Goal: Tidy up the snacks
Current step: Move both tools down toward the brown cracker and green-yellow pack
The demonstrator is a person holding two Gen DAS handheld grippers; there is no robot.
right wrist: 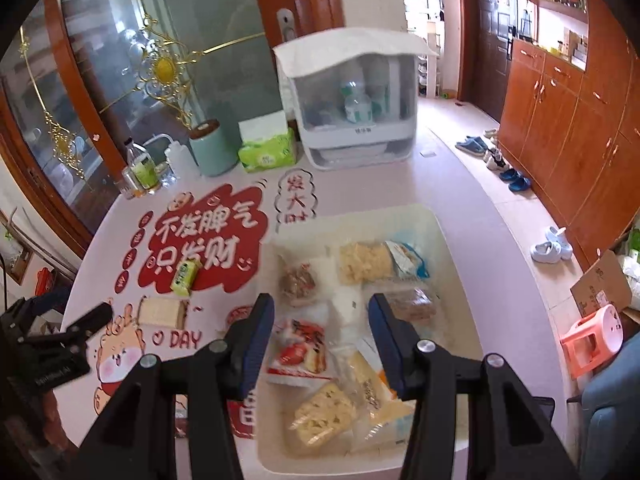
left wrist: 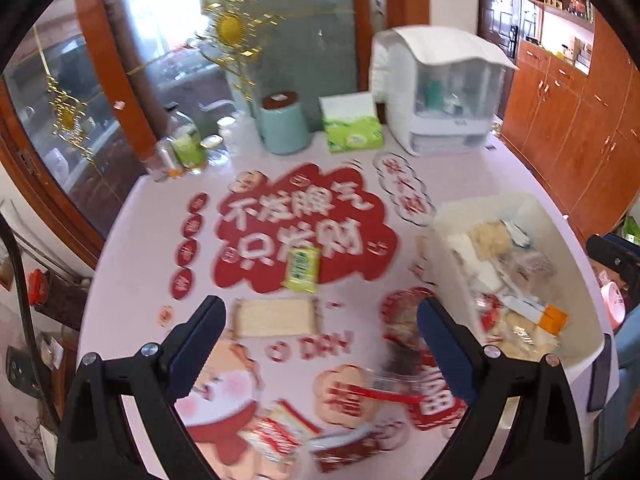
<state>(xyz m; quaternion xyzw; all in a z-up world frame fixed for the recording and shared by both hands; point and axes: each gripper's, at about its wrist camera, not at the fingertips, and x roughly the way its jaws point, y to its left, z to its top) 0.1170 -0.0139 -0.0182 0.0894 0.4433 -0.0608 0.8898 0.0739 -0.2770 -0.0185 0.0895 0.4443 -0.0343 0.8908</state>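
While both claws gape empty, snacks (right wrist: 298,350) fill the white bin (right wrist: 452,248)

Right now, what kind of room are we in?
Likely a home dining area by the entryway. A table with festive red decals holds a tissue pack and a white covered cup rack; shoes line the floor by wooden cabinets. Both grippers, left and right, are open over the snack bin.

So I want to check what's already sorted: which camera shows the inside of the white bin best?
The right wrist view: it looks straight down into the white bin, its packets sharp. The left wrist view shows the bin only obliquely at the right edge, blurred.
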